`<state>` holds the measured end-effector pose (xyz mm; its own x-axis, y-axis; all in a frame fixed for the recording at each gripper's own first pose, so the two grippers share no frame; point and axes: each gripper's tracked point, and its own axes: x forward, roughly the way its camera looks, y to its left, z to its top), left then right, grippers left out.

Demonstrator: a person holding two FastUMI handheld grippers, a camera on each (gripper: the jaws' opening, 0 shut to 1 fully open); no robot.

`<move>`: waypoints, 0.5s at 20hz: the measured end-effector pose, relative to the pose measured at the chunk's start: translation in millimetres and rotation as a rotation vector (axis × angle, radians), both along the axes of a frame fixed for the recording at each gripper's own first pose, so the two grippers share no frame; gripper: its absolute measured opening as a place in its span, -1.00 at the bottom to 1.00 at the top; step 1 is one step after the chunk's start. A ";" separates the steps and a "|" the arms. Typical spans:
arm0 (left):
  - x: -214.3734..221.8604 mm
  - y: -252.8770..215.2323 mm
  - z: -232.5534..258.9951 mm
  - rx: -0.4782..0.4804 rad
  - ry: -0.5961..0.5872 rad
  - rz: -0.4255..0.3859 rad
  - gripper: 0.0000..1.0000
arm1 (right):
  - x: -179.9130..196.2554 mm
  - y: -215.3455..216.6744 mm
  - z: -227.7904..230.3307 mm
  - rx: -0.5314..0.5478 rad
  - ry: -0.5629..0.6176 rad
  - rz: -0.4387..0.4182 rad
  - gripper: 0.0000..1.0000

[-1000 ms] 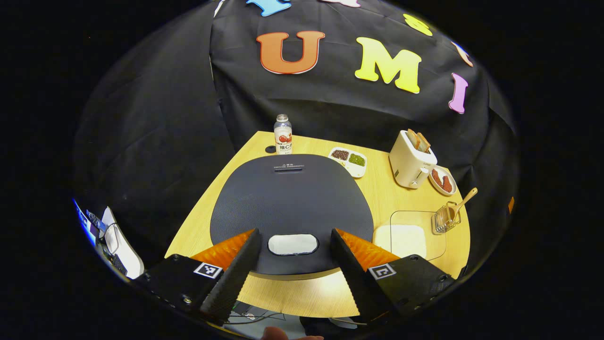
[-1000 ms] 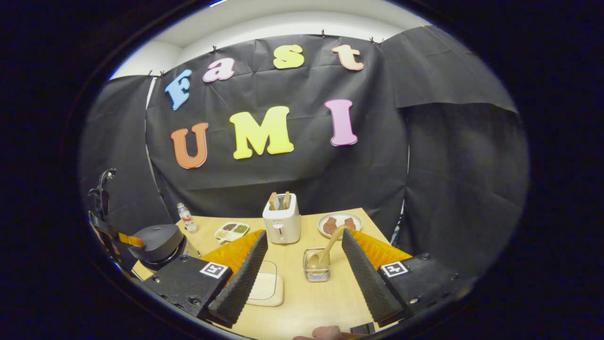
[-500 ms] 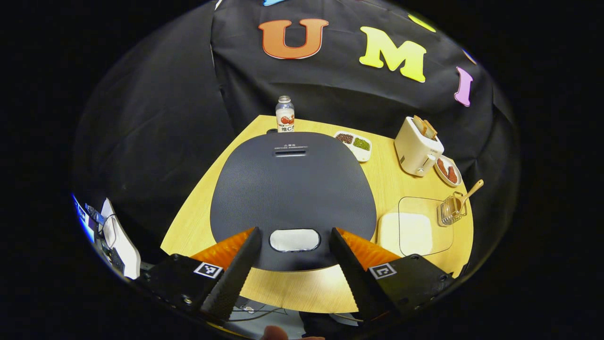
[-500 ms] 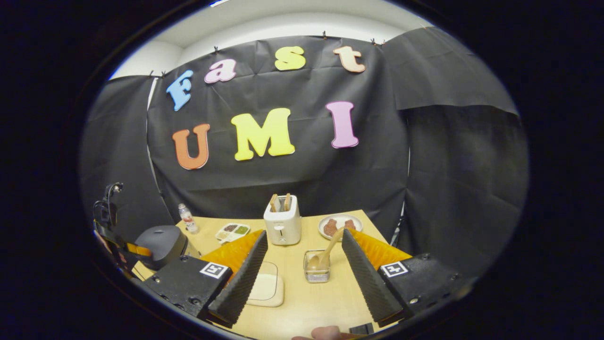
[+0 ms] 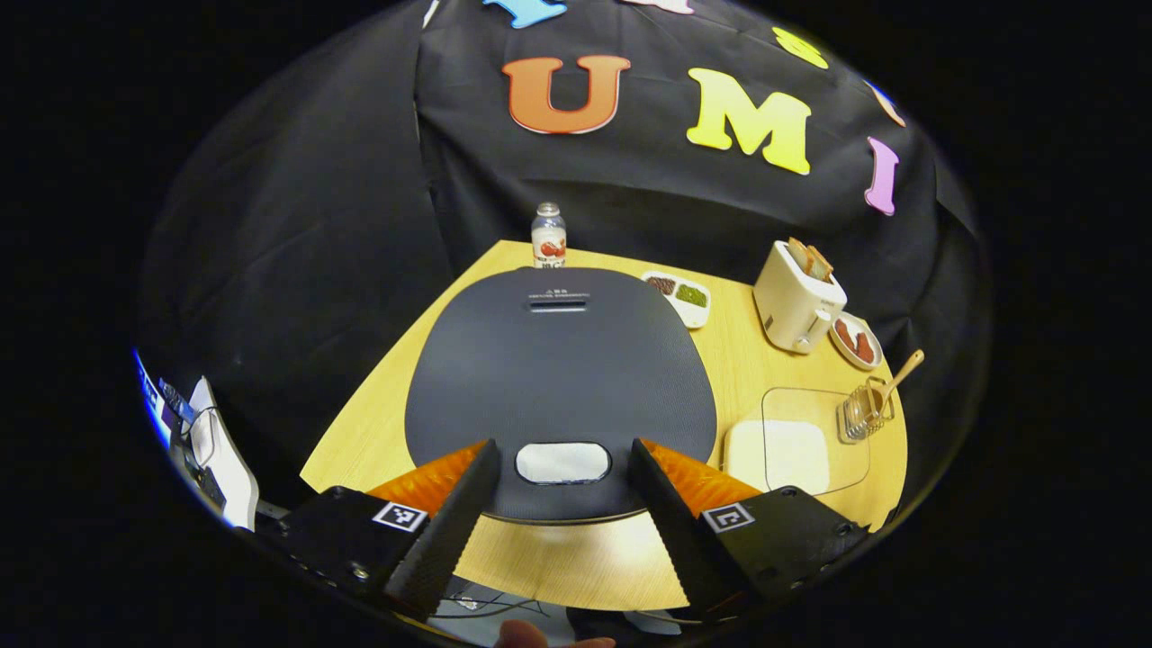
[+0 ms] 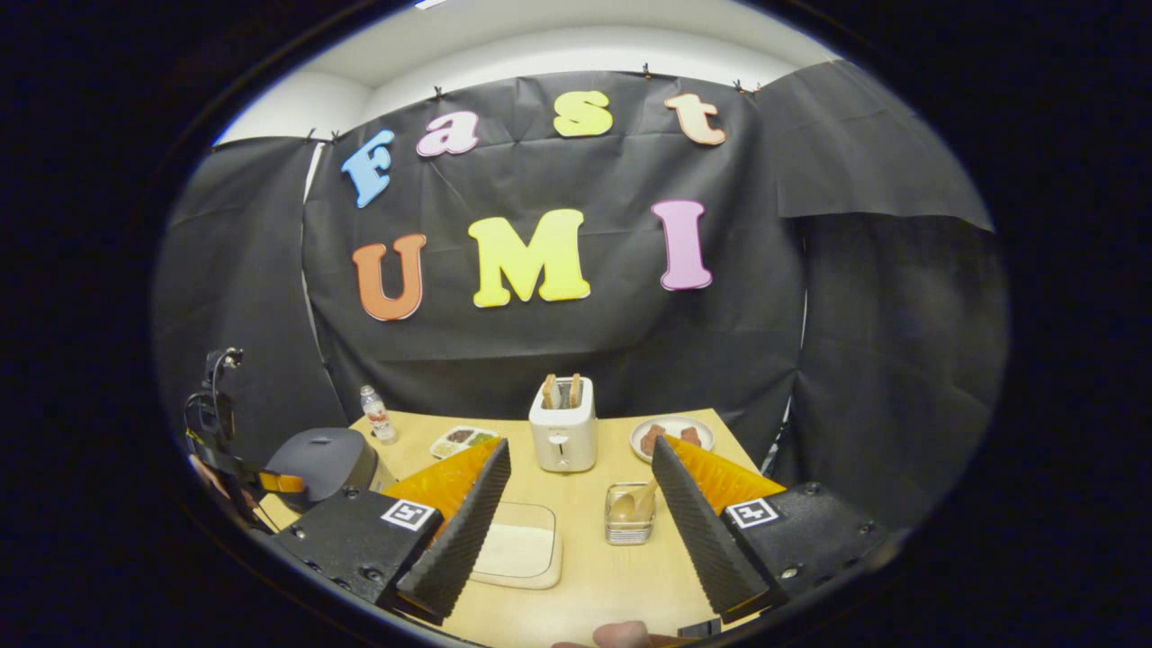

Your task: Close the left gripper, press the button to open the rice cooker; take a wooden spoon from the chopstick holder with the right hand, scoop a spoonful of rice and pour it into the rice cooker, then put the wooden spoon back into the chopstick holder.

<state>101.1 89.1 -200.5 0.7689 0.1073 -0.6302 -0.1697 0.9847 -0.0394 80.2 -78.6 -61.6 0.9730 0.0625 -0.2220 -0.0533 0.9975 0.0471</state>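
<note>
The dark grey rice cooker (image 5: 556, 369) sits lid-down right below my left gripper (image 5: 560, 513), whose jaws stand open on either side of the pale oval button (image 5: 562, 462). In the right gripper view the cooker (image 6: 326, 456) is at far left with the left gripper's fingers beside it. A wooden spoon (image 5: 891, 378) leans in the wire chopstick holder (image 5: 862, 416). The clear box of white rice (image 5: 792, 447) lies beside it. My right gripper (image 6: 576, 531) is open above the table's near edge, with the holder (image 6: 629, 513) and spoon (image 6: 644, 496) ahead between its fingers, and the rice box (image 6: 517, 555) left of them.
At the back of the wooden table (image 5: 387, 405) stand a small bottle (image 5: 547, 237), a divided dish of beans (image 5: 681, 296), a white toaster with bread (image 5: 796, 298) and a plate of brown food (image 5: 856, 340). A thumb (image 6: 621, 635) shows at the bottom edge.
The left gripper stays over the cooker button with small shifts, jaws still open. The right gripper's view has swung slightly, so the holder and toaster sit further right and lower.
</note>
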 end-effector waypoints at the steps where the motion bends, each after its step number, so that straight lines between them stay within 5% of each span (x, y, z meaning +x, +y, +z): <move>1: 2.0 1.0 12.3 -0.003 -0.042 0.008 0.89 | 1.1 2.9 6.1 -0.002 -0.013 0.000 1.00; 10: -11.1 -11.5 169.2 0.049 -0.519 -0.117 0.89 | -12.4 49.3 54.7 -0.021 -0.111 -0.021 1.00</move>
